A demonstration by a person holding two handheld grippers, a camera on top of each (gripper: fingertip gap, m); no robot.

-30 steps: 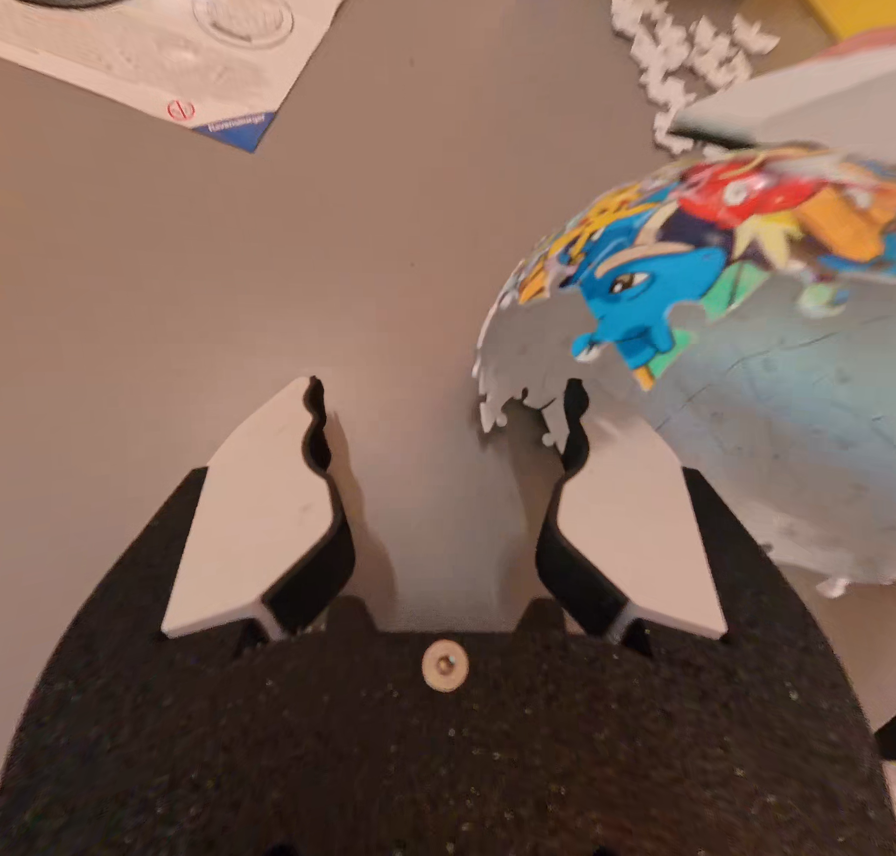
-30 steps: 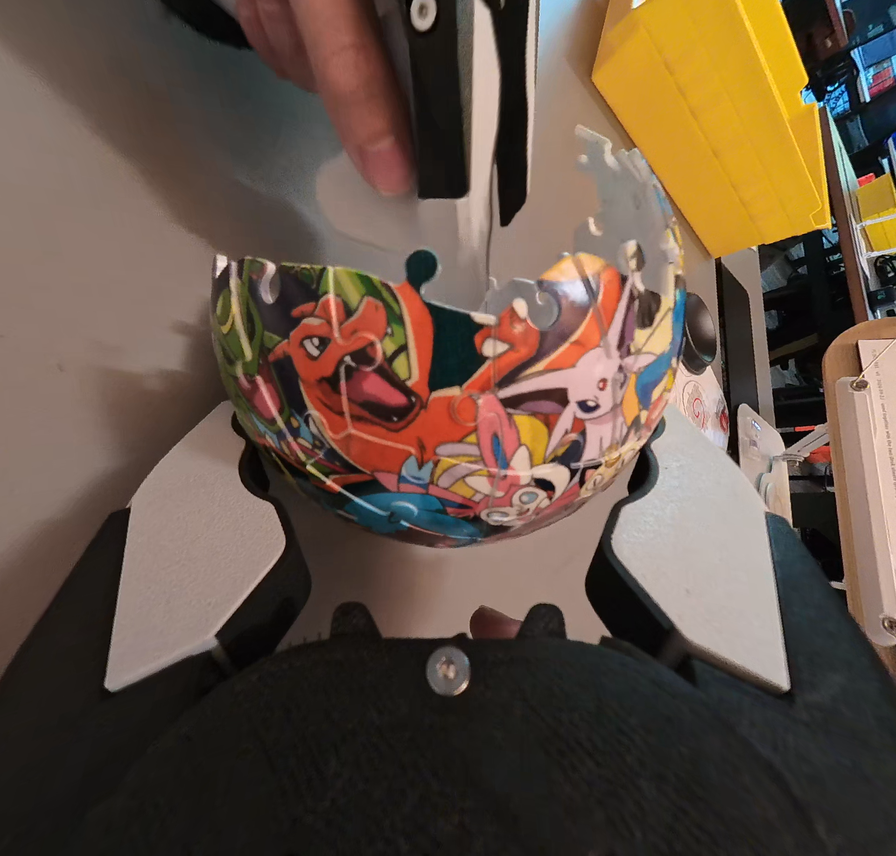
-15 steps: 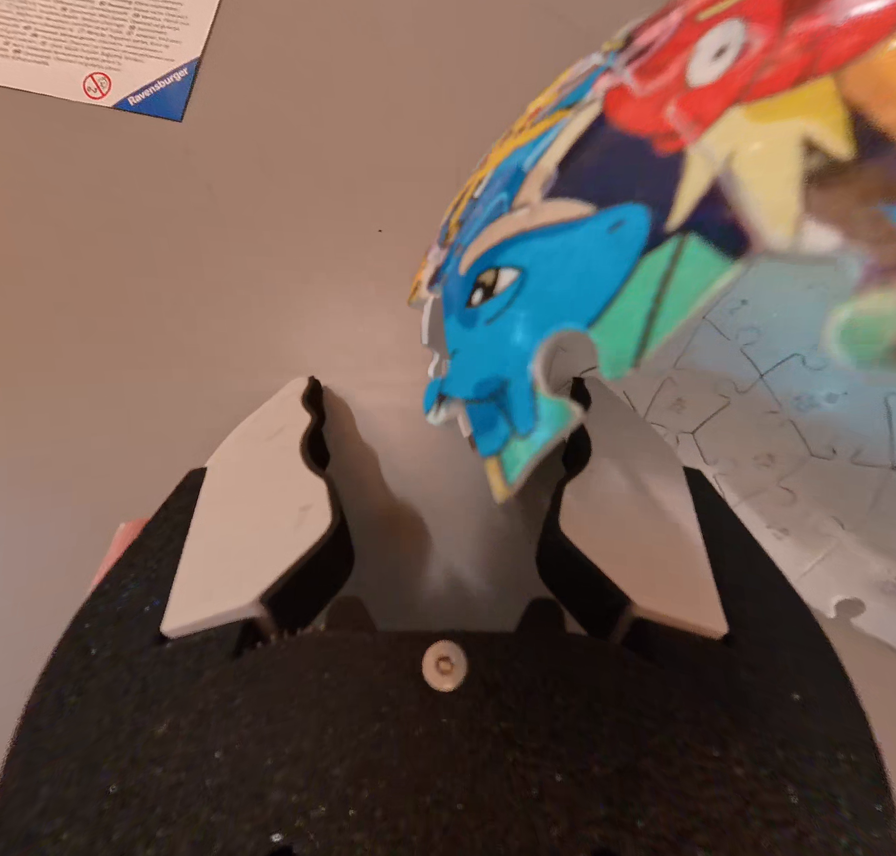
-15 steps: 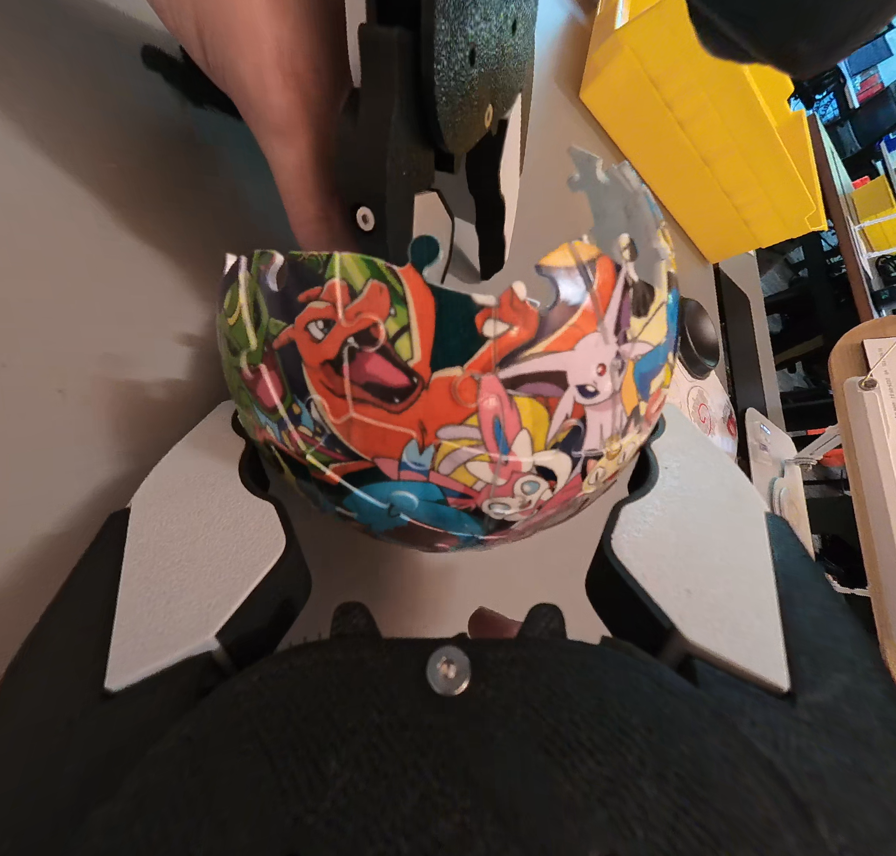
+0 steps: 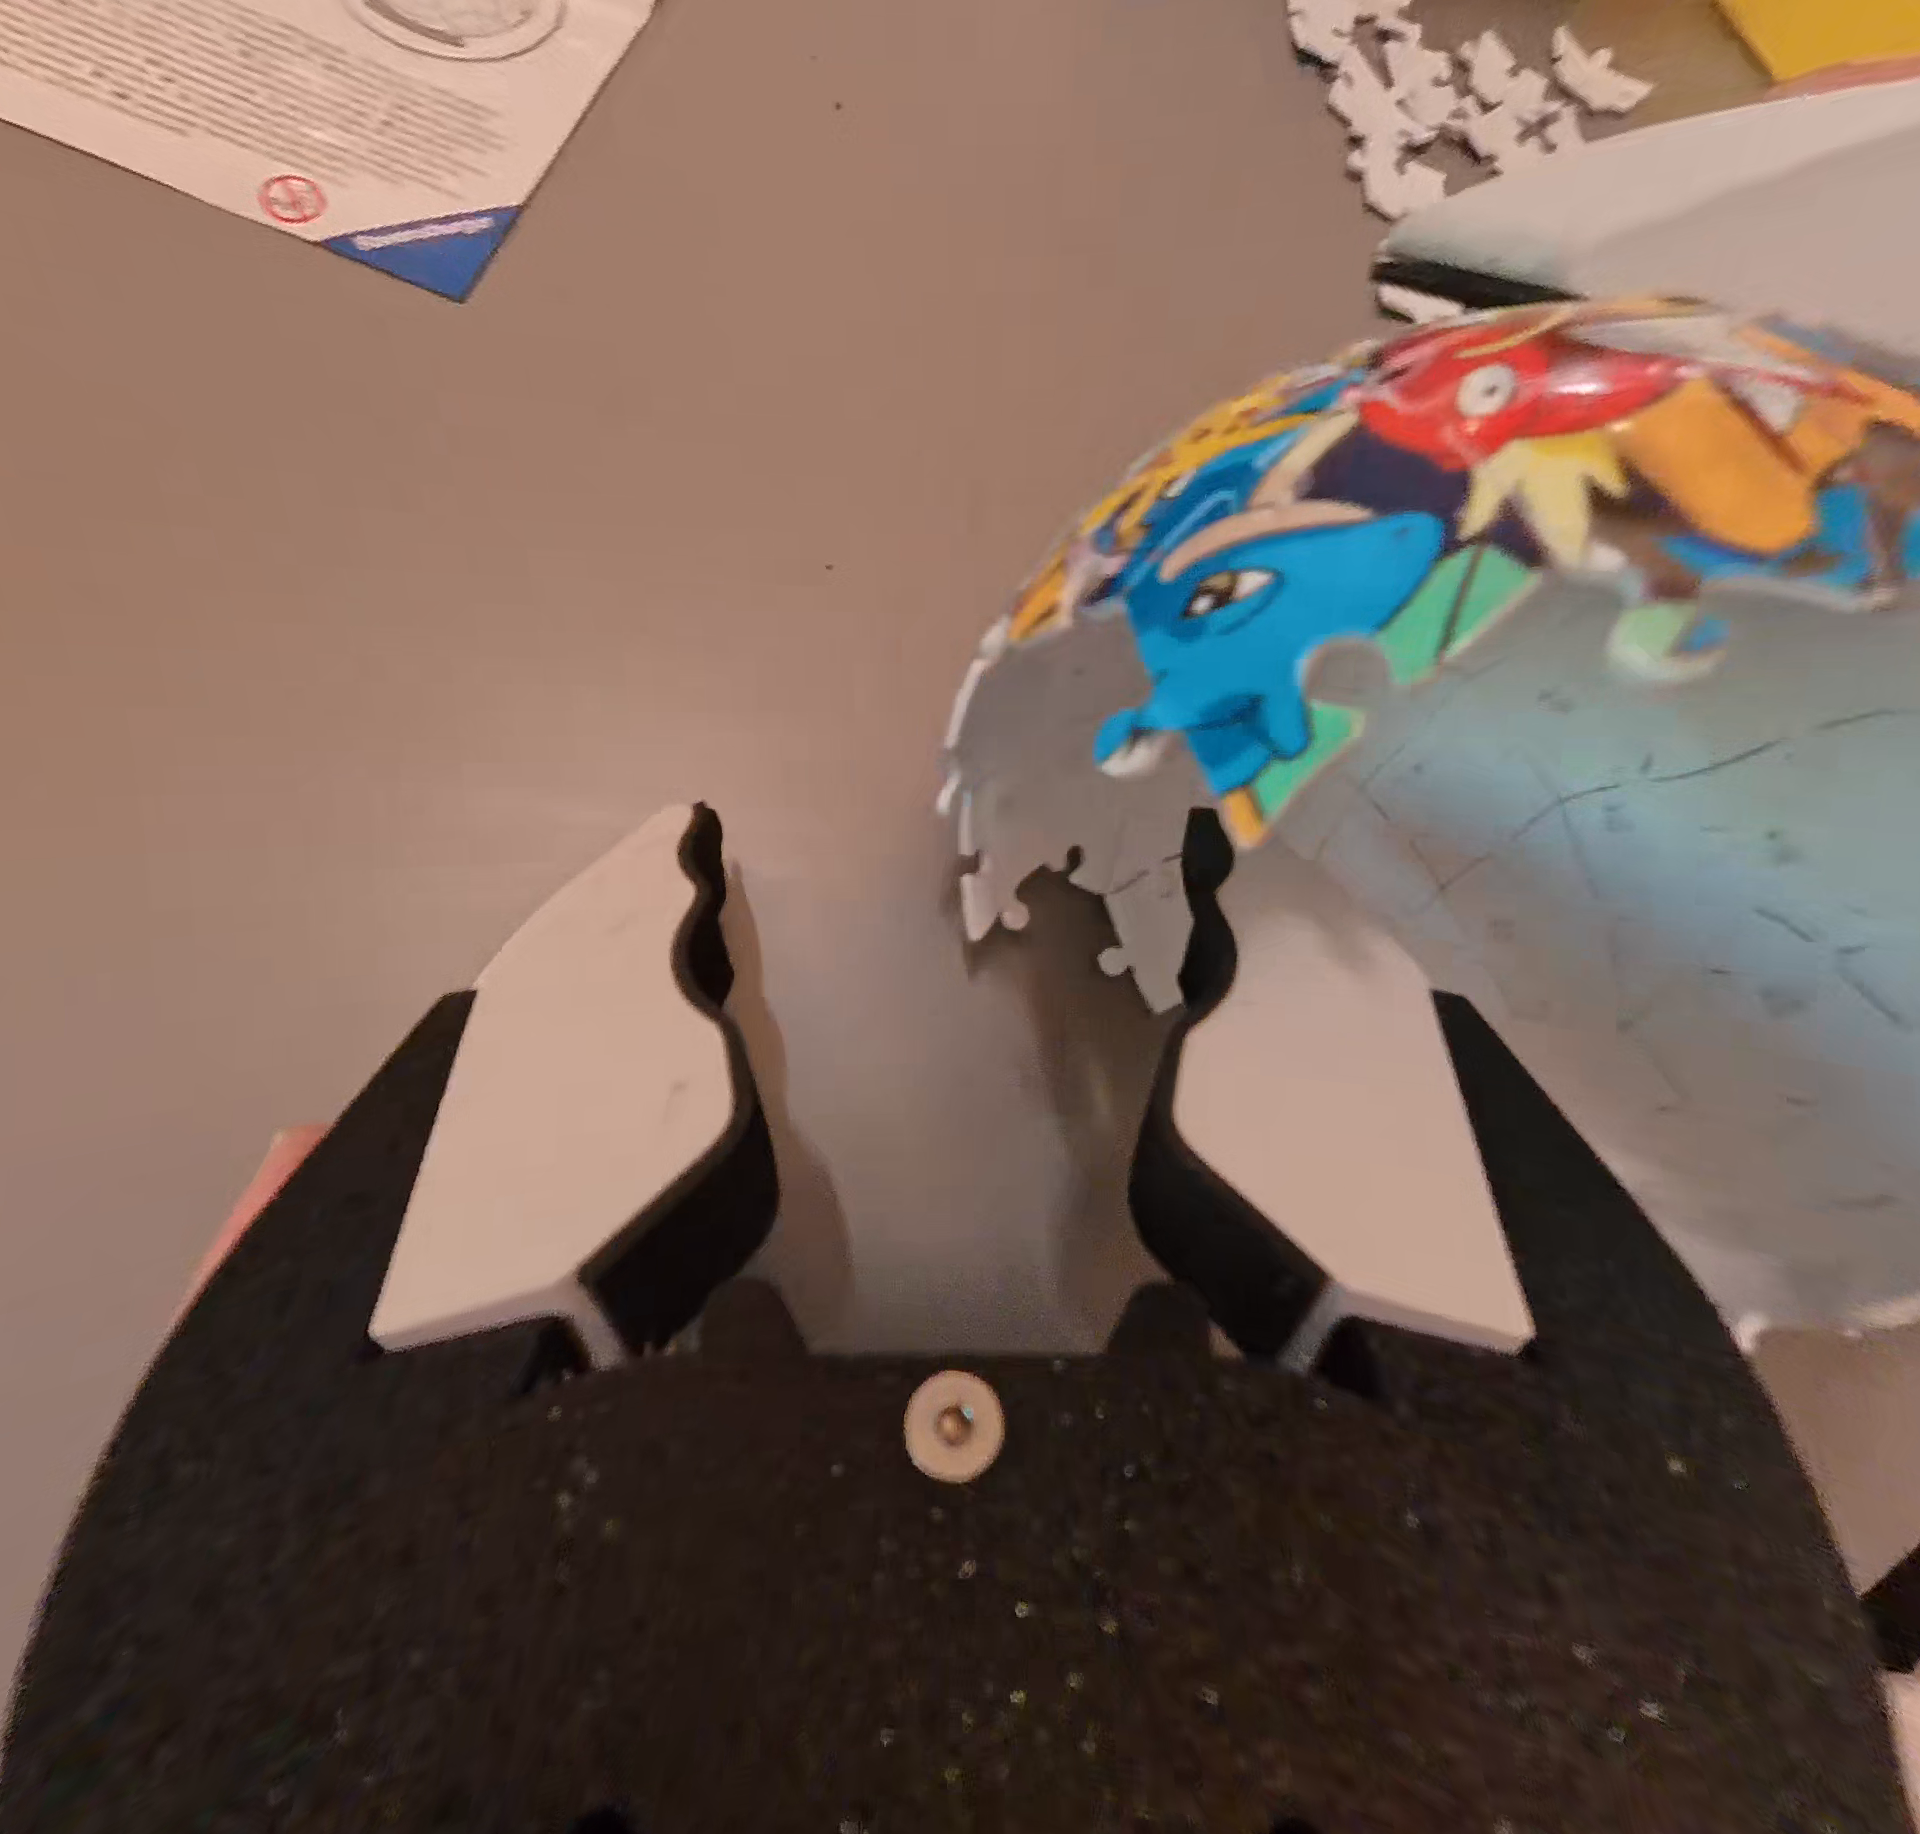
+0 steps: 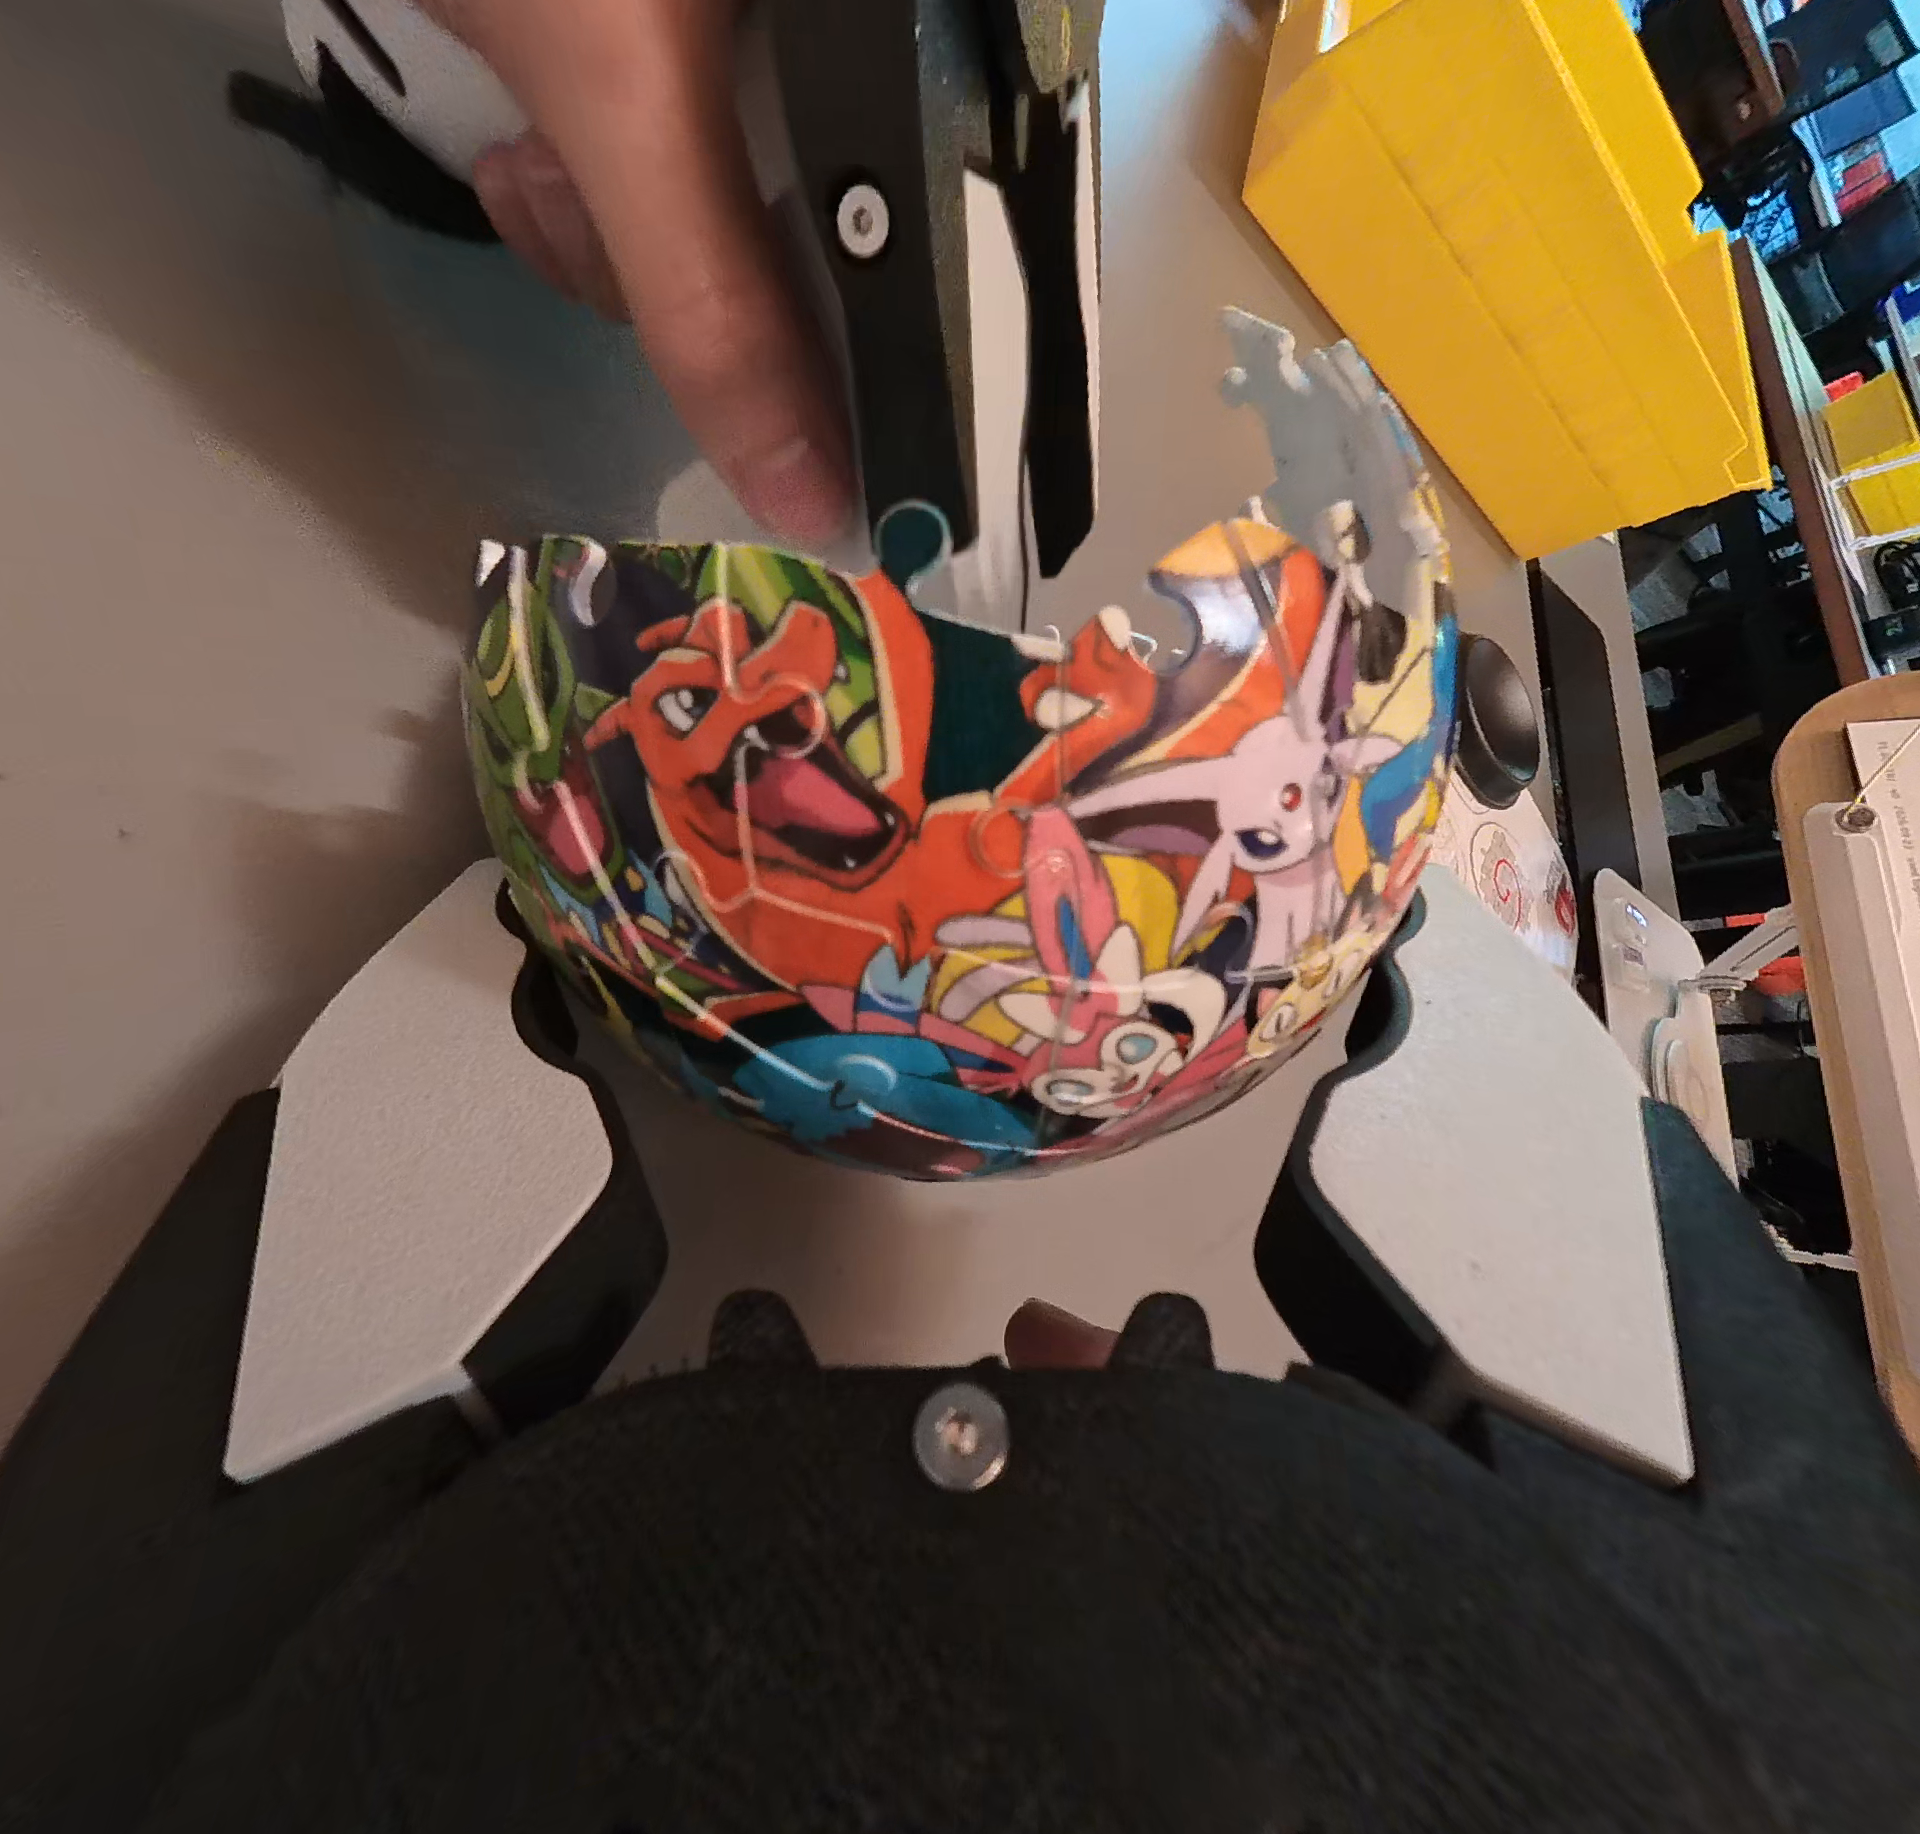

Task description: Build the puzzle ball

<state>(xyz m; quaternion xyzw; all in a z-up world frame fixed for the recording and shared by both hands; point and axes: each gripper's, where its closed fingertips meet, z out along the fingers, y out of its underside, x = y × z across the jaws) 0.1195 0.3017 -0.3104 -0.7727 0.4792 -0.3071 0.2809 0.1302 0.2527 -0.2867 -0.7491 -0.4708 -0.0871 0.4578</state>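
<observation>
The half-built puzzle ball (image 6: pixel 935 849) is a colourful open shell with a jagged rim and a white inside. My right gripper (image 6: pixel 956 953) is shut on it, one finger on each side of the shell. The ball also shows in the left wrist view (image 5: pixel 1455 724), at the right, with its white inside facing the camera. My left gripper (image 5: pixel 954 839) is open and empty, its right fingertip just beside the ball's rim. In the right wrist view the left gripper (image 6: pixel 997 496) hangs over the rim from the far side, held by a hand (image 6: pixel 675 278).
Several loose white puzzle pieces (image 5: pixel 1434 91) lie on the grey table (image 5: pixel 727 537) at the back right. An instruction sheet (image 5: pixel 312 70) lies at the back left. Yellow bins (image 6: pixel 1507 226) stand beyond the ball, with shelves and clutter to the right.
Half a second ago my left gripper was close in, with the ball's rim between its fingers. It has drawn back and stays open. The right gripper still holds the ball.
</observation>
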